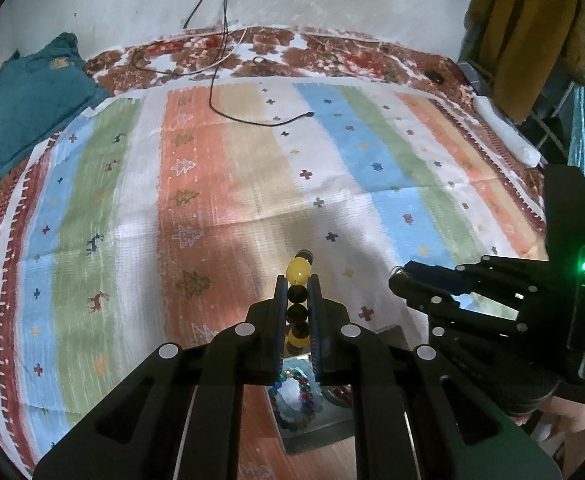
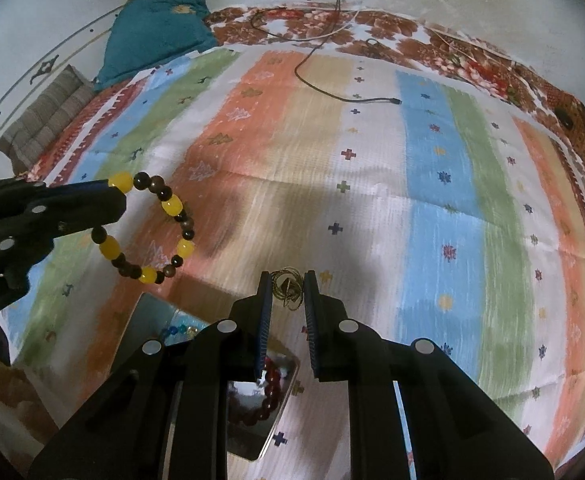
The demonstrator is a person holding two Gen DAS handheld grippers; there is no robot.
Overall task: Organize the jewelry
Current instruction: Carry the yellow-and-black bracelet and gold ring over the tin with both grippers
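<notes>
Nearest: left gripper (image 1: 297,280), jaws pressed tight on a yellow-and-dark beaded bracelet (image 2: 148,228), which hangs as a loop above the cloth.

Beside it: right gripper (image 2: 288,286), jaws nearly together, pinching a small tangle of thin gold-coloured wire jewelry (image 2: 288,286); what kind of piece it is cannot be told.

Below both tools: a shiny metal tray (image 2: 252,432) on the bed. It holds a dark red bead bracelet (image 2: 270,384) and a multicoloured bead bracelet (image 1: 296,398).

Under everything: a striped bedspread (image 1: 252,168) with tree, deer and cross motifs.

Farther off: a black cable (image 1: 252,118) lying on the spread, a teal cloth (image 1: 36,96) at the far corner, and a yellow garment (image 1: 532,28) hanging at the other side.
</notes>
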